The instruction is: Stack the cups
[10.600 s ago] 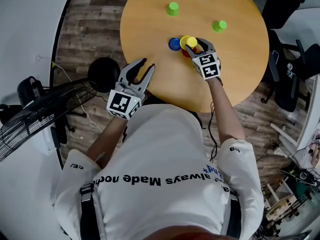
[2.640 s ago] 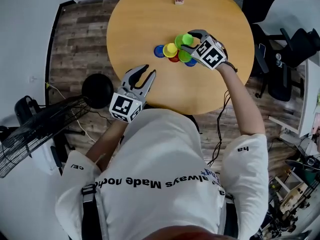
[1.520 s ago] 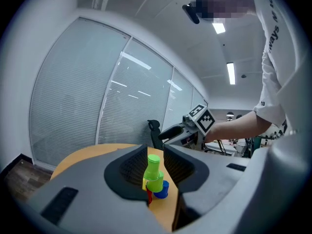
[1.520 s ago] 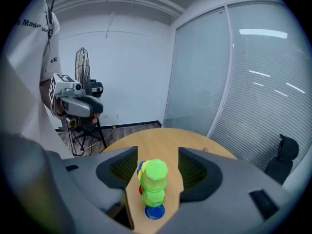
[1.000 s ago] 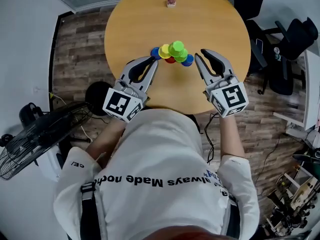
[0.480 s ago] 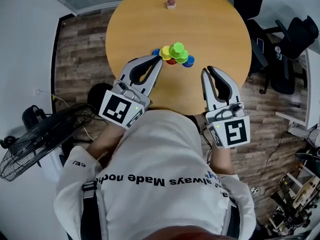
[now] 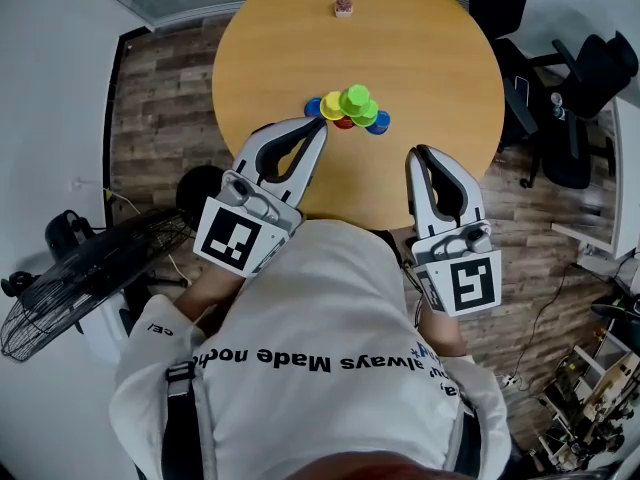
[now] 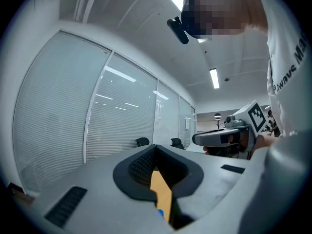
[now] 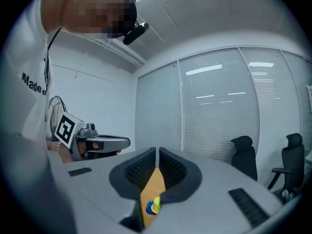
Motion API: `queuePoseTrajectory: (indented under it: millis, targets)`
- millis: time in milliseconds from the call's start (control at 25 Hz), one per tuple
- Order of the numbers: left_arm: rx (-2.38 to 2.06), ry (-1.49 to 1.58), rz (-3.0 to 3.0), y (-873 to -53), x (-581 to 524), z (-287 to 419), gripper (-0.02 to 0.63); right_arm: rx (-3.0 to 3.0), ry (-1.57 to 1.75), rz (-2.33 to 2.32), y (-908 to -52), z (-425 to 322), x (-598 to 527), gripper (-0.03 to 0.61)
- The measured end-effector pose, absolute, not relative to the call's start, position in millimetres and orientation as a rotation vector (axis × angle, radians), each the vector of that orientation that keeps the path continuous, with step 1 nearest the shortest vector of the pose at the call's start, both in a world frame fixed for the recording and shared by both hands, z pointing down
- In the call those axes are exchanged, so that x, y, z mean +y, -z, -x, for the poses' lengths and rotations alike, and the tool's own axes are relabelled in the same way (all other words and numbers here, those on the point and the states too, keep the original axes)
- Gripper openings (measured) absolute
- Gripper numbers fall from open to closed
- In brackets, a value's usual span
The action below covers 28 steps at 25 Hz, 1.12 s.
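- Left gripper [image 7: 318, 126]: jaws clenched tip to tip and nothing in them. Its own view shows only a sliver of tabletop through the gap behind the tips. It sits lower left of the cups, near them but not touching.
- Right gripper [image 7: 420, 154]: jaws have just been closing and now meet at the tips, with nothing between them. It hangs at the table's near edge, lower right of the cups and well apart from them.
- Cups [image 7: 350, 110]: one tight bunch just above frame centre on the round wooden table [image 7: 430, 48].
  - The green cup [image 7: 355, 97] looks uppermost.
  - A yellow cup [image 7: 331, 105] sits on its left, a red cup [image 7: 343, 122] below it and a blue cup [image 7: 378, 123] at lower right.
  - All are touching. From overhead I can't count the tiers.
- Handling, my guess: small moulded plastic, so very light, with stiff walls and a smooth, slippery skin. They are not fragile, but a brush would likely topple them.
- Where to grip, my guess: across the side wall, one pad on each side, mid-height or nearer the wider end, and lightly. A hard squeeze could make a cup squirt out.
- Come at the top cup from above so the neighbours aren't nudged.
- A small pinkish object [image 7: 343, 6] sits at the far edge of the table. I can't tell what it is.
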<state>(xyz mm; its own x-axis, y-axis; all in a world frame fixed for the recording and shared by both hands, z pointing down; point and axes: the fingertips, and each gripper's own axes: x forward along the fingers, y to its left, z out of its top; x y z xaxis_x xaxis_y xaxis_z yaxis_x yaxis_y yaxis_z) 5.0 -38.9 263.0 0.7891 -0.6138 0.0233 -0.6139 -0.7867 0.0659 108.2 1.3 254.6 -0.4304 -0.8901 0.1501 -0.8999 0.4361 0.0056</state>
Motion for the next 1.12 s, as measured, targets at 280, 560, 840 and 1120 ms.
queuePoseTrajectory:
  millis: [280,560,840,1120]
  targets:
    - [-1.002,0.001,-2.912,-261.7,-38.7,-5.7,0.023,-2.547,-0.104,-1.592,-250.8,-104.2,1.2,0.040]
    - [-0.996,-0.005,-2.911,-261.2,-38.9,-5.8,0.023,-2.541,-0.107,-1.600,-248.9,-105.5,1.8,0.038]
    - [-0.995,-0.006,-2.912,-261.9,-36.3,-7.4,0.023,-2.545,-0.111,-1.598,-250.7,-107.1,4.1,0.038]
    - [-1.018,-0.004,-2.911,-261.6,-31.6,-8.8,0.023,-2.567,-0.111,-1.589,-253.5,-108.4,9.3,0.038]
